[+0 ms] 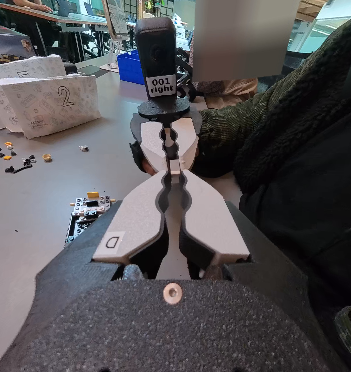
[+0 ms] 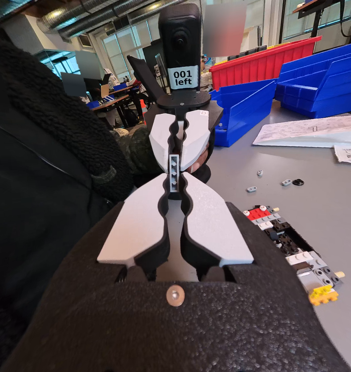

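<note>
While the two handheld grippers meet tip to tip above the grey table (image 1: 49, 201), both grasp the same light grey 1x4 plate (image 2: 174, 174), a long narrow building brick held in the air between them. The left gripper (image 1: 175, 177) clenches one end of it, pads pressed on its long sides, and from that side only the plate's smooth face shows. The right gripper (image 2: 174, 184) clamps the other end, and its view looks into the hollow underside with three small round posts in a row. Gloved hands and dark fleecy sleeves (image 1: 291, 141) hold both tools. On the table beside the grippers lies a partly built brick model (image 2: 291, 247) in black, grey, white and red, with a yellow piece at one end and tan axle pins sticking out. Loose small parts (image 1: 19, 159) in black, orange and grey are scattered farther off, near white numbered paper bags (image 1: 49, 104). Blue storage bins (image 2: 321, 84) and a red bin (image 2: 261, 62) stand at the far edge, with printed sheets (image 2: 311, 130) lying flat near them.
</note>
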A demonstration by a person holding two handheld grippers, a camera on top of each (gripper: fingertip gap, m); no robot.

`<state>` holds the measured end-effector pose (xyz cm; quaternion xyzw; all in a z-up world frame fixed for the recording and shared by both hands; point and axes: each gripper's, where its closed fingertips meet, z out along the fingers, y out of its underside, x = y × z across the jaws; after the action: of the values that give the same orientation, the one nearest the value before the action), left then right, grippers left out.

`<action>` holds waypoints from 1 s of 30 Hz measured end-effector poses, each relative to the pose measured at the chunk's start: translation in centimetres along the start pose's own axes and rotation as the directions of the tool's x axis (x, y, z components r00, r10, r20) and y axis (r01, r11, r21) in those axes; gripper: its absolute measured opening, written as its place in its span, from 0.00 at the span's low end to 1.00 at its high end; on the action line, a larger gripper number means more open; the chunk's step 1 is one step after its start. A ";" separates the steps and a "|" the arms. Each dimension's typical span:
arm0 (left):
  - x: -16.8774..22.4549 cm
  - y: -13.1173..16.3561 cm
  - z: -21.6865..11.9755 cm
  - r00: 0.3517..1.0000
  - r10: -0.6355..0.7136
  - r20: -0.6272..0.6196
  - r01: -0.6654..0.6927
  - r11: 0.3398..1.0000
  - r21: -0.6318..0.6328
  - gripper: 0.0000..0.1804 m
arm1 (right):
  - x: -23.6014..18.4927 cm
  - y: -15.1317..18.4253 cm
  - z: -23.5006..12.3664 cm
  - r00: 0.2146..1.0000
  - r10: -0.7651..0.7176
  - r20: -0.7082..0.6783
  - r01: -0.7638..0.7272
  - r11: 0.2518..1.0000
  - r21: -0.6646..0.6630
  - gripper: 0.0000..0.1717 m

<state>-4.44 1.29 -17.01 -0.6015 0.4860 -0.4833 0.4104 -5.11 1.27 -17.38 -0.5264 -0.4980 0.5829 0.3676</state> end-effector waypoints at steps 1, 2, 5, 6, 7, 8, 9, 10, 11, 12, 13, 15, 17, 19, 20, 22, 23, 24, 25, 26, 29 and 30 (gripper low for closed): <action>0.1 0.0 0.0 1.000 0.006 0.001 -0.006 1.000 -0.005 0.05 | -0.1 -0.1 0.0 1.000 0.006 0.007 -0.006 1.000 0.007 0.05; 0.1 0.1 0.0 1.000 0.014 0.008 -0.014 1.000 -0.018 0.05 | -0.1 -0.1 -0.1 1.000 0.005 0.008 -0.005 1.000 0.005 0.05; 0.0 0.4 0.1 0.999 0.036 0.038 -0.034 0.998 -0.050 0.05 | 0.0 0.1 -0.1 1.000 -0.005 0.001 0.005 1.000 0.001 0.05; -0.1 0.5 0.1 0.998 0.042 0.049 -0.039 0.997 -0.062 0.05 | 0.1 0.2 -0.1 1.000 -0.010 -0.001 0.010 1.000 -0.003 0.05; -0.1 0.6 0.1 0.998 0.045 0.053 -0.041 0.997 -0.065 0.05 | 0.1 0.2 -0.1 1.000 -0.013 0.000 0.013 1.000 -0.004 0.05; 0.0 0.5 0.1 0.998 0.046 0.052 -0.043 0.997 -0.064 0.05 | 0.0 0.1 -0.1 1.000 -0.017 0.002 0.017 1.000 -0.001 0.05; 0.0 0.5 0.1 0.997 0.048 0.054 -0.044 0.997 -0.063 0.05 | 0.0 0.1 -0.2 1.000 -0.022 0.000 0.022 1.000 0.002 0.05; 0.0 0.5 0.2 0.998 0.042 0.051 -0.039 0.997 -0.060 0.05 | 0.0 0.0 -0.2 1.000 -0.025 0.001 0.025 1.000 0.005 0.05; 0.0 0.4 0.2 0.998 0.037 0.045 -0.035 0.998 -0.054 0.05 | 0.0 -0.1 -0.3 1.000 -0.024 0.005 0.024 1.000 0.013 0.05; 0.0 0.3 0.2 0.998 0.038 0.041 -0.036 0.998 -0.048 0.05 | -0.1 -0.2 -0.3 1.000 -0.022 0.008 0.022 1.000 0.021 0.05; 0.1 0.3 0.2 0.999 0.037 0.036 -0.036 0.998 -0.042 0.05 | -0.2 -0.3 -0.3 1.000 -0.022 0.012 0.021 0.999 0.029 0.05; 0.3 0.0 0.2 0.999 0.030 0.023 -0.029 0.999 -0.024 0.05 | -0.4 -0.7 -0.5 0.999 -0.024 0.023 0.022 0.998 0.053 0.05; 0.5 -0.2 0.3 0.999 0.036 0.017 -0.035 0.999 -0.013 0.05 | -0.7 -1.1 -0.6 0.999 -0.032 0.038 0.029 0.996 0.081 0.05; 0.7 -0.5 0.4 0.999 0.040 0.012 -0.040 0.999 -0.004 0.05 | -0.9 -1.4 -0.7 0.998 -0.037 0.050 0.031 0.994 0.108 0.04; 0.8 -0.6 0.4 0.999 0.039 0.008 -0.039 0.999 0.002 0.05 | -1.0 -1.6 -0.8 0.998 -0.038 0.054 0.032 0.993 0.118 0.04; 0.4 0.4 0.4 0.999 0.039 0.020 -0.037 0.997 -0.065 0.05 | -1.2 -3.1 -1.6 0.997 -0.020 0.077 0.002 0.974 0.225 0.05; -0.9 2.5 0.3 0.994 0.069 0.087 -0.054 0.985 -0.166 0.05 | -0.9 -5.9 -3.8 0.994 0.025 0.106 -0.064 0.922 0.381 0.05; -1.1 3.4 0.3 0.996 0.034 0.083 -0.020 0.986 -0.164 0.05 | -0.3 -7.4 -5.8 0.997 0.022 0.080 -0.055 0.898 0.437 0.04; -0.6 2.9 0.2 0.999 -0.034 0.041 0.038 0.993 -0.112 0.05 | 0.3 -7.1 -6.3 0.999 -0.036 -0.022 0.042 0.922 0.384 0.05; -0.8 2.4 0.2 0.998 -0.047 0.041 0.051 0.995 -0.090 0.05 | 0.2 -6.8 -6.4 0.995 -0.067 -0.071 0.087 0.932 0.351 0.05; -2.0 2.0 0.8 0.996 -0.055 0.076 0.062 0.994 -0.092 0.05 | -0.1 -6.4 -6.4 0.999 -0.011 -0.045 0.026 0.928 0.372 0.05; -2.6 2.3 0.8 0.993 -0.036 0.112 0.049 0.992 -0.114 0.05 | 0.1 -6.3 -6.4 0.999 0.006 -0.034 0.007 0.930 0.368 0.05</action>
<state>-4.21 3.41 -19.91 -0.6604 0.4769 -0.4289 0.3904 0.52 4.10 -10.97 -0.4582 -0.3737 0.6566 0.4684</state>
